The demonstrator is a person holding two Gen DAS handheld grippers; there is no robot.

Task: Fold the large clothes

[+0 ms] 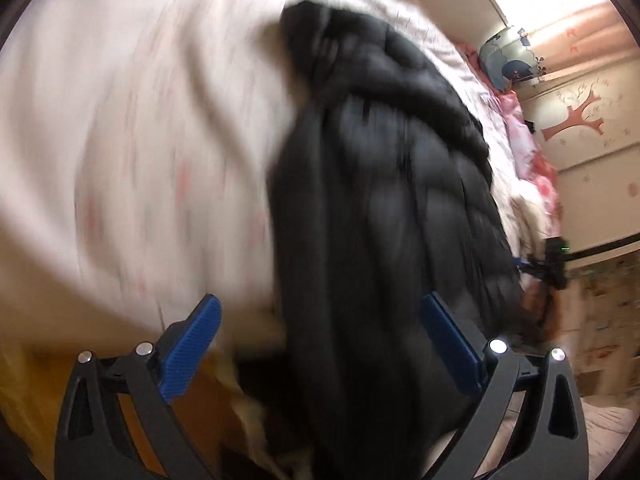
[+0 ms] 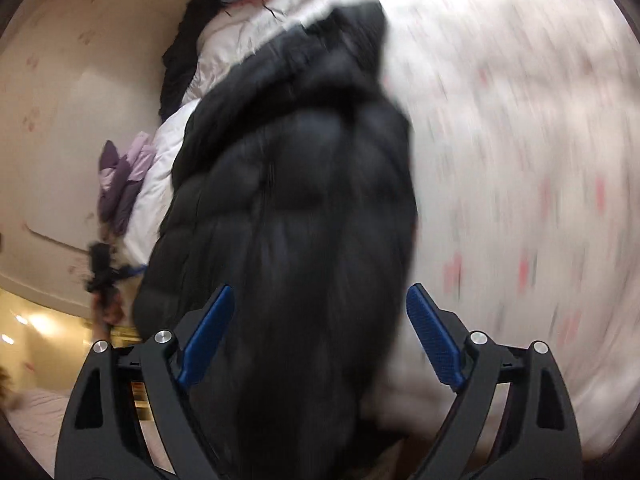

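Black padded coat (image 1: 380,200) lies lengthwise on the bed sheet (image 1: 120,140). Left gripper (image 1: 320,320) and right gripper (image 2: 320,312) both have jaws spread wide over the coat's near end, gripping nothing

Jacket (image 1: 380,200) lies lengthwise on the bedspread (image 1: 120,140), running from 6 toward 12 o'clock ahead of both my tools. My left gripper (image 1: 320,344) and right gripper (image 2: 320,328) each straddle its near end. From the right wrist, a crumpled garment (image 2: 120,184) lies at 9 o'clock, at the bed's edge.
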